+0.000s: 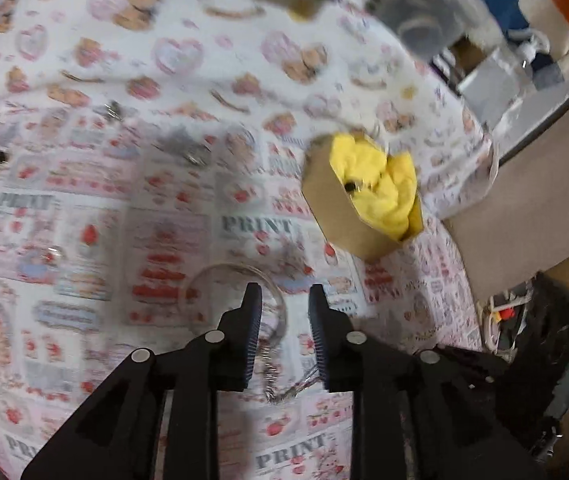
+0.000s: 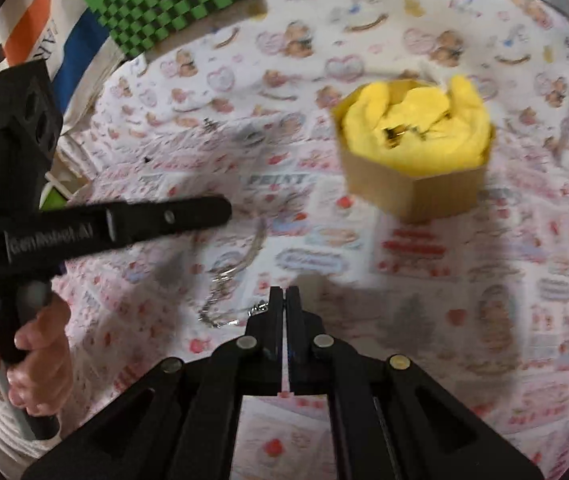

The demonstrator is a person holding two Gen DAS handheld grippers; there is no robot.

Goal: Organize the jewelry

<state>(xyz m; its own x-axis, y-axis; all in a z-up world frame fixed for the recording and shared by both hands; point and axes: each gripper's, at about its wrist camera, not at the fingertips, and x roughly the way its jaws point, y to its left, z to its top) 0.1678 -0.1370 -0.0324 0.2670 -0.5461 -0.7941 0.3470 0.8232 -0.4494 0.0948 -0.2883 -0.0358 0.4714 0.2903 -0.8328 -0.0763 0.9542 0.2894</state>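
2 tongs | left gripper (image 1: 284,296) open over the chain (image 1: 272,344) on the tablecloth (image 1: 172,80) | right gripper (image 2: 284,294) closed, empty (apparently) | box (image 2: 416,184) well apart | risk — thin chain slipping out, blur hides the links

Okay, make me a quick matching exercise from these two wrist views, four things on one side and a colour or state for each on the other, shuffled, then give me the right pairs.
Things:
1. left gripper
2. right gripper
3. cardboard box
4. cloth in the box

Colour or state:
A. crumpled, yellow
B. fingers pressed together
C. brown, standing on the printed tablecloth
D. fingers spread apart above a thin bangle

Pairs: 1-D, 2-B, 3-C, 4-A
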